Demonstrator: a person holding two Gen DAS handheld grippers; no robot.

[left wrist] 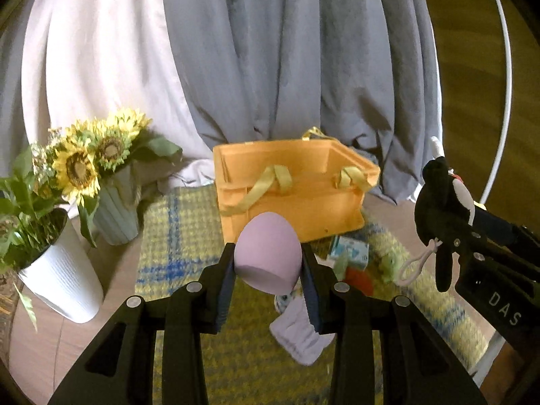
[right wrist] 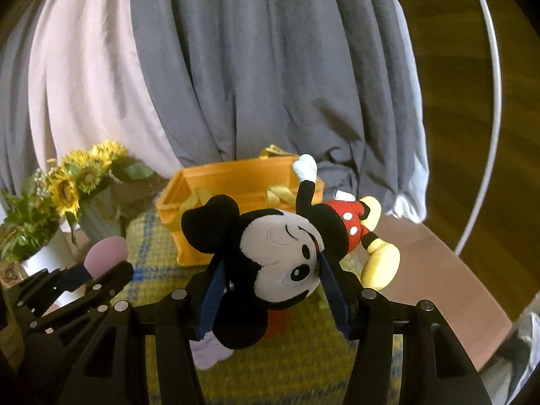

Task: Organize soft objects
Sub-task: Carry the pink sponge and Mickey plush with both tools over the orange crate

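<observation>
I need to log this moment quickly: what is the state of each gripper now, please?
Left gripper: closed on the pink sponge.
Right gripper: closed on the head of the mouse plush toy.

A: counts? two grippers, left gripper [left wrist: 267, 263] and right gripper [right wrist: 270, 271]; one orange basket [left wrist: 293, 199]; one pink sponge [left wrist: 268, 256]

B: one mouse plush [right wrist: 287, 253]; two plant pots, white pot [left wrist: 64, 276] and green vase [left wrist: 116, 212]; one checked mat [left wrist: 179, 236]; sunflowers too clustered to count
</observation>
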